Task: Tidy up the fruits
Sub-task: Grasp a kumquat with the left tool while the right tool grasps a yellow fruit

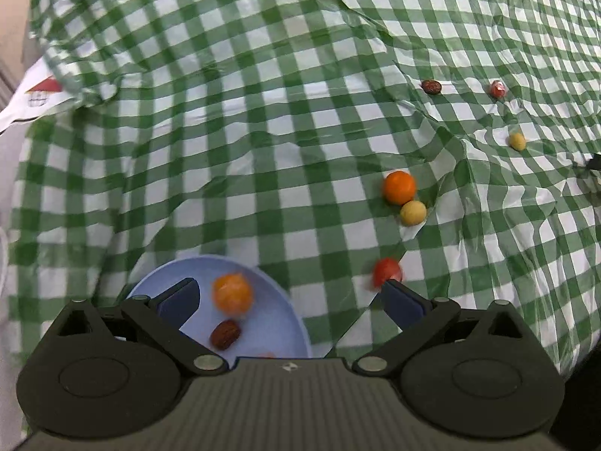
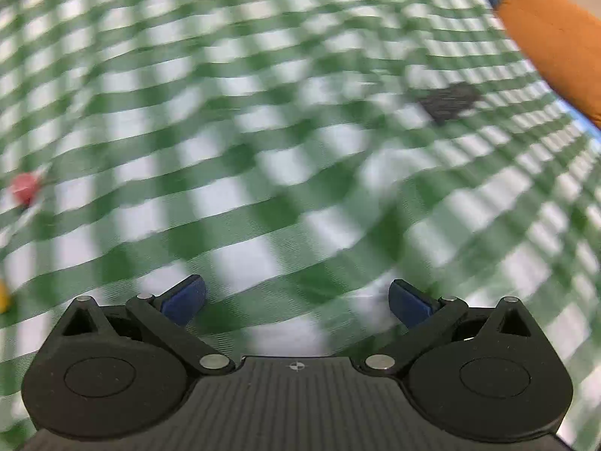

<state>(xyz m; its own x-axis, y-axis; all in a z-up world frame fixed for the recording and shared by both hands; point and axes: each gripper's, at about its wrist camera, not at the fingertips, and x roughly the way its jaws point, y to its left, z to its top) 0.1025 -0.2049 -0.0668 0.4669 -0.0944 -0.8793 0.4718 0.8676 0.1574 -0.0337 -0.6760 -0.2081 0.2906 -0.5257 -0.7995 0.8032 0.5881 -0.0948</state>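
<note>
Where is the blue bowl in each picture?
Left wrist view: the blue bowl sits at the bottom, left of centre, just beyond the open left gripper, with an orange fruit and a brown fruit in it.
Right wrist view: the bowl is not in it; the view is blurred, and the right gripper is open with nothing in it.
Shared landmark: the green checked cloth.

No words, numbers or brand names can be read in either view; the white sheet (image 1: 35,99) at the left edge of the left wrist view carries only a red-roofed drawing, no legible writing
</note>
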